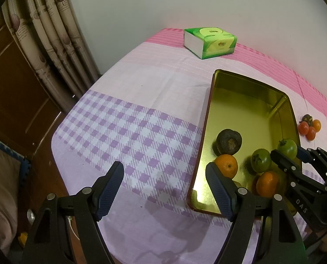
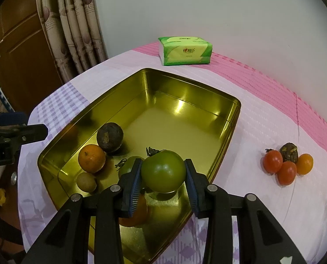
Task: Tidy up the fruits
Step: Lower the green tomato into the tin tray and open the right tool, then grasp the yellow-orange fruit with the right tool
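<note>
With the right hand-held gripper (image 2: 163, 173) pinching the round green tomato (image 2: 163, 171) over the gold metal tin (image 2: 233, 118), it should lower gently before releasing, while the left hand-held gripper (image 1: 164, 189) waits wide open, empty.

Both views are dim and yellowish, with round fisheye bending and black corners. Glare streaks the walls of the shiny gold metal tin (image 2: 181, 101). Soft grey shadows lie on the purple checked cloth (image 1: 167, 198) at lower centre. Focus is mostly sharp.
</note>
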Motion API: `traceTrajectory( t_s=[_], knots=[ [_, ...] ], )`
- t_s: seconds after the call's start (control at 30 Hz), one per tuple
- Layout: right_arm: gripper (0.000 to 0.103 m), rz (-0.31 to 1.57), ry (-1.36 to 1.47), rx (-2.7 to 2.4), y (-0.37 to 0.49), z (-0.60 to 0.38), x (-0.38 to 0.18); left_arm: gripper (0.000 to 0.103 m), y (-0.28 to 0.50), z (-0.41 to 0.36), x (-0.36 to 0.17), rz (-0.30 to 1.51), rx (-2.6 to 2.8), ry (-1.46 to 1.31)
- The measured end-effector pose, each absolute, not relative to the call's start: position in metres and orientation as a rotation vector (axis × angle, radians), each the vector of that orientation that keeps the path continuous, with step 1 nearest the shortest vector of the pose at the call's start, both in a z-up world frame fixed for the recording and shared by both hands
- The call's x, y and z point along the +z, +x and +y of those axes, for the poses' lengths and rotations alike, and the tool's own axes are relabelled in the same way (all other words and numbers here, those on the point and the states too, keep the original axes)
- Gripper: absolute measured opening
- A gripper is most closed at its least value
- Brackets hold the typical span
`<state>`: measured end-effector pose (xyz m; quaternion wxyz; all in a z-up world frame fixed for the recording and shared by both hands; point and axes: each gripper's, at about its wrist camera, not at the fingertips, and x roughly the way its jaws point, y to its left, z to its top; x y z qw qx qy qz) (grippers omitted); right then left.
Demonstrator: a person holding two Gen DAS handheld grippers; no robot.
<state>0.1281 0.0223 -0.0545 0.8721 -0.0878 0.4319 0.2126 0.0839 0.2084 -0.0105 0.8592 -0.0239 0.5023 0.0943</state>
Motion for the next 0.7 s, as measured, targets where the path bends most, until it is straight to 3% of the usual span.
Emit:
traceTrajectory(
  t_s=[0.43,0.7],
  knots=[
    [0.036,0.869,-0.165,0.434,0.122,0.015,-0.041,0.077,0.083,0.206,-0.01,1.055,0.188,-0.033],
    [0.036,0.857,-0.1,0.334,0.114,-0.044,-0.035,0.077,0.083,0.205,-0.011,1.056,0.19,-0.03]
  ],
)
